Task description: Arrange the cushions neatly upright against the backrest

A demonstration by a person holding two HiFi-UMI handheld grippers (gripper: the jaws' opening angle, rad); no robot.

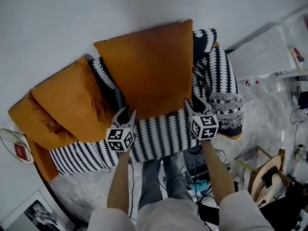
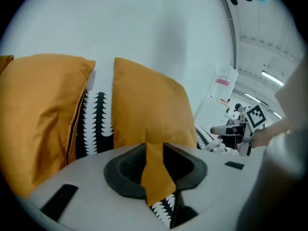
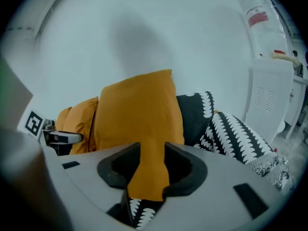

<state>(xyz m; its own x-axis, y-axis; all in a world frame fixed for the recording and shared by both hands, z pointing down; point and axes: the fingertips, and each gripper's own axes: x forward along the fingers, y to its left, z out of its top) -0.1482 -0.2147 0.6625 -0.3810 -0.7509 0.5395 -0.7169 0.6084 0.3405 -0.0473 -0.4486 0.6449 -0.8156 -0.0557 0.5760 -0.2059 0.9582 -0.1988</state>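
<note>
A large orange cushion (image 1: pixel 149 69) stands upright at the middle of a sofa draped in a black-and-white patterned cover (image 1: pixel 159 136). My left gripper (image 1: pixel 126 113) is shut on its lower left corner, and orange fabric fills the gap between the jaws (image 2: pixel 154 153). At the lower right corner my right gripper (image 1: pixel 196 105) is shut the same way (image 3: pixel 151 158). A second orange cushion (image 1: pixel 72 105) leans at the left, against the backrest. Behind the large cushion's right side a black patterned cushion (image 1: pixel 204 40) peeks out.
A white wall runs behind the sofa. To the right stands a white cabinet (image 1: pixel 262 52). A wooden stool (image 1: pixel 264 172) and cables lie on the floor at the lower right. A racket (image 1: pixel 17 146) and a framed picture (image 1: pixel 41 211) are at the left.
</note>
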